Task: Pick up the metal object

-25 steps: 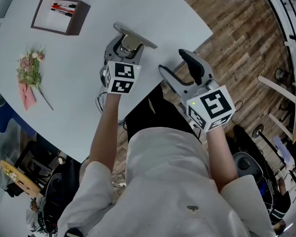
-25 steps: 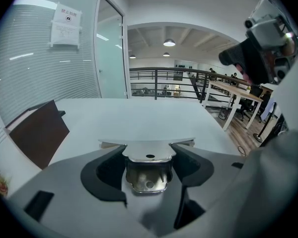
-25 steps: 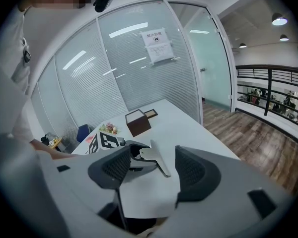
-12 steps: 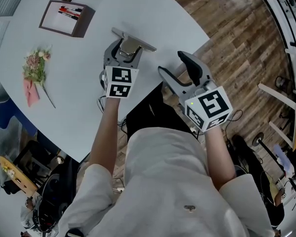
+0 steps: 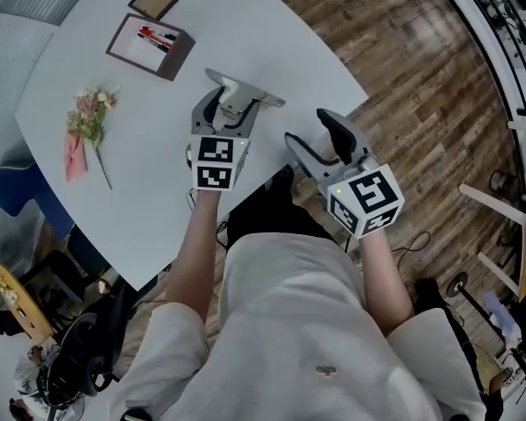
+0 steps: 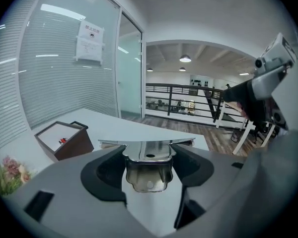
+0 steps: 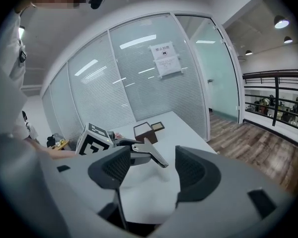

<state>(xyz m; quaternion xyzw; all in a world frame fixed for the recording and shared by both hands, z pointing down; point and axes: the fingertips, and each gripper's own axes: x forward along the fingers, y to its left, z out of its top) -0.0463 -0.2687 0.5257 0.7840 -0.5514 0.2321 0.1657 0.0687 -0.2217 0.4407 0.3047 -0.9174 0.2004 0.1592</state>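
Left claw (image 6: 149, 153) tight on metal object (image 5: 246, 89)

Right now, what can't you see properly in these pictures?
- Left gripper view: the words on the paper sign on the glass are too small to read.
- Head view: the left gripper covers part of the metal object, so whether it touches the table is unclear.
- Head view: the red and black things in the brown box are too small to name.
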